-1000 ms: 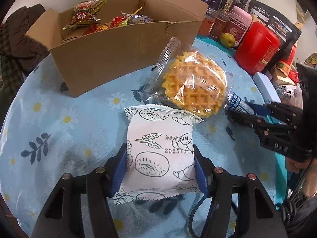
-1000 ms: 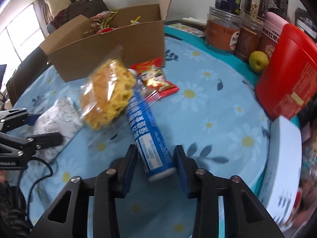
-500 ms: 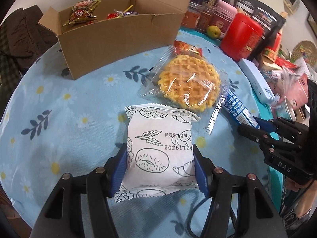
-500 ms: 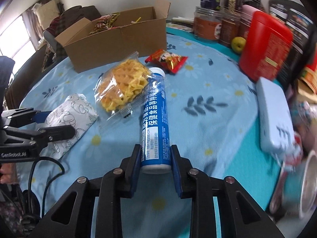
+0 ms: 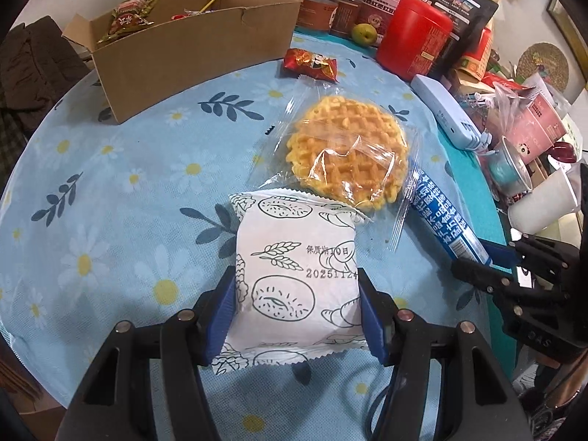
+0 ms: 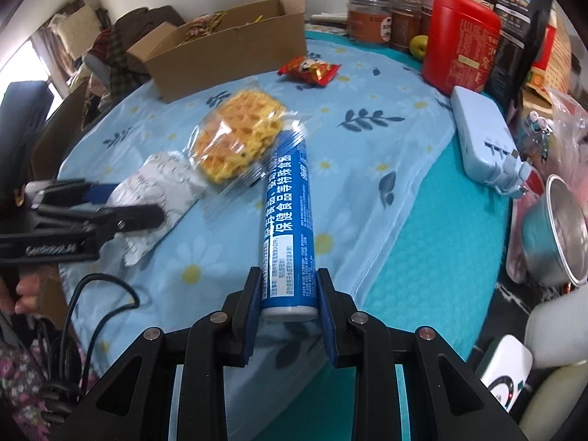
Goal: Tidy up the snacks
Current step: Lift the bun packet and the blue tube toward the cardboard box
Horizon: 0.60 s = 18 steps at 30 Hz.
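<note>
White bread packet (image 5: 294, 275): light, soft, crushable; hold at mid-sides, gentle squeeze. Left tool (image 5: 296, 312) clamps it between blue pads, packet jutting forward over desk (image 5: 110, 191). Blue tube (image 6: 288, 228): stiff, smooth, likely slippery; grip near base. Right tool (image 6: 288, 305) narrow, pinching tube's near end, far end toward wrapped waffle (image 5: 347, 152). Cardboard box (image 5: 191, 47) at desk's far side, well apart from both.

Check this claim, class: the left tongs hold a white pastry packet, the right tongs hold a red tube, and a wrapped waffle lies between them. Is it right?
One error: the tube in the right tongs is blue, as the right wrist view shows. The left tongs do hold the white pastry packet, with the wrapped waffle between.
</note>
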{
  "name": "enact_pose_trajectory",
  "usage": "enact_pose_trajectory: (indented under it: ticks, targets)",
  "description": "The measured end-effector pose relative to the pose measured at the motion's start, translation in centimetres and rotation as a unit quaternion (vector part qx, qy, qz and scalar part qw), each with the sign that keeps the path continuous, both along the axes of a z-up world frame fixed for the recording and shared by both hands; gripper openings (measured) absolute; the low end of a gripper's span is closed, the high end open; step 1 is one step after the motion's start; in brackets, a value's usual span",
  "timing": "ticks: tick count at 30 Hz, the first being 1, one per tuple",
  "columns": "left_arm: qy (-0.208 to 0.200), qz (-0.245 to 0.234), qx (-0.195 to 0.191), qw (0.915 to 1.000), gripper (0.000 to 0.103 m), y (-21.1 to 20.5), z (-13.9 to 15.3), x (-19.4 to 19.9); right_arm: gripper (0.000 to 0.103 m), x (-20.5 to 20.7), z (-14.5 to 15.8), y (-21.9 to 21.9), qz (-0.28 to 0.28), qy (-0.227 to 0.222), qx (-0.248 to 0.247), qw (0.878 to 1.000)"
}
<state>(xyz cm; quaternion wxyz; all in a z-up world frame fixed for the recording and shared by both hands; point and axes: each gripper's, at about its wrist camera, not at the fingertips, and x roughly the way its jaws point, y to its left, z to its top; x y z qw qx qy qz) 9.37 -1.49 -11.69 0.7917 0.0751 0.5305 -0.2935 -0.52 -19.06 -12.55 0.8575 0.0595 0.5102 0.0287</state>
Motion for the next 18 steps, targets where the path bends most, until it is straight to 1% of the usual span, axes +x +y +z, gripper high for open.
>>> enact_pose_trajectory:
  ticks: [4,6,8,10,14,16,18]
  targets:
    - [0.004,0.001,0.005,1.0000,0.060,-0.3,-0.6,0.1,0.029,0.8,-0.1,-0.3,-0.007,-0.011,0.004,1.000]
    - [0.001,0.002,0.005,1.0000,0.060,-0.3,-0.6,0.1,0.039,1.5,0.0,-0.2,-0.009,-0.018,-0.009,1.000]
    - [-0.003,0.000,0.006,1.0000,0.060,-0.4,-0.7,0.0,0.044,2.2,0.1,-0.2,-0.007,-0.025,-0.018,0.999]
    - [-0.006,0.002,0.005,1.0000,0.060,-0.4,-0.8,0.0,0.045,3.0,0.1,-0.1,-0.004,-0.030,-0.027,0.999]
    - [-0.013,0.011,0.009,0.9998,0.062,-0.6,-0.9,0.3,0.045,4.2,-0.6,-0.2,0.000,-0.023,-0.020,1.000]
    - [-0.021,0.010,0.016,0.9996,0.063,-0.9,-0.9,0.3,0.045,4.6,-1.3,-0.2,0.000,-0.014,-0.020,1.000]
    - [-0.032,0.005,0.028,0.9991,0.065,-1.4,-1.0,0.2,0.045,4.7,-1.7,0.0,0.000,-0.019,-0.028,0.999]
